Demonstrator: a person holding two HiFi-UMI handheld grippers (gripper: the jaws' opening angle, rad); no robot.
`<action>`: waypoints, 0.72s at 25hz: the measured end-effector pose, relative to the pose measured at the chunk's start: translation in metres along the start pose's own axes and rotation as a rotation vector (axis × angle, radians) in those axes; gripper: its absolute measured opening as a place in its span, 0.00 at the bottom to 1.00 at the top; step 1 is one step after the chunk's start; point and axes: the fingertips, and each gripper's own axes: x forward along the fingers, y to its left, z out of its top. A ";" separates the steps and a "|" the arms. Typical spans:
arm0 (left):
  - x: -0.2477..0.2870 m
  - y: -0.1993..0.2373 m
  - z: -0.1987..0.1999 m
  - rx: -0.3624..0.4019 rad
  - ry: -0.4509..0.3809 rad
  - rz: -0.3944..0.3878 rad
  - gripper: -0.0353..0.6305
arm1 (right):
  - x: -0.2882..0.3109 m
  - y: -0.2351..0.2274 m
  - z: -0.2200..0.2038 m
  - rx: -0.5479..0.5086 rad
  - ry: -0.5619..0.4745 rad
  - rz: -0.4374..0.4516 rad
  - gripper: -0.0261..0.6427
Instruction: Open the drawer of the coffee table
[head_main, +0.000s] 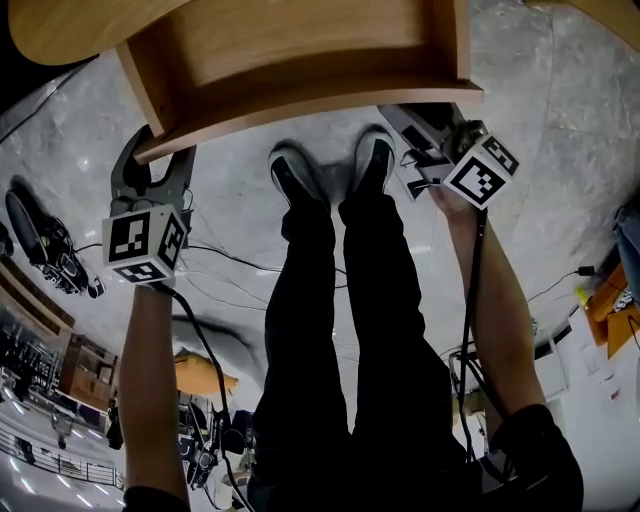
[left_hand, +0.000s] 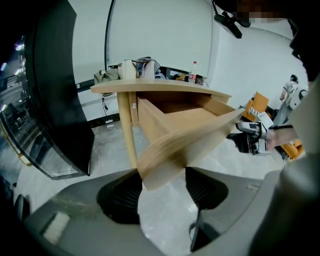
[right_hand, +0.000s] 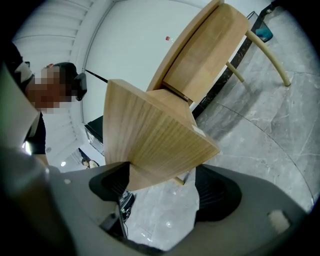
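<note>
Pale wood drawer (head_main: 300, 50) stands well out from the coffee table (head_main: 70, 30) at the top of the frame. The left gripper (head_main: 152, 165) pinches its front at the left corner and the right gripper (head_main: 418, 128) at the right. The opening looks all but done, with at most a final pull left.

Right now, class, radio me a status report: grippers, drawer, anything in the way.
Left gripper and right gripper both shut on drawer front corners. Drawer pulled out, inside showing. Person's shoes close before its front edge.
</note>
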 end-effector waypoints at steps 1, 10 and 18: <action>-0.001 -0.001 -0.002 0.000 0.001 0.000 0.47 | -0.002 0.000 -0.002 0.004 -0.001 -0.003 0.64; 0.009 -0.008 -0.020 -0.089 0.028 -0.005 0.47 | -0.003 -0.002 -0.020 -0.043 0.071 -0.036 0.58; 0.002 -0.003 -0.052 -0.081 0.126 0.054 0.47 | -0.024 0.011 -0.059 -0.097 0.252 -0.088 0.58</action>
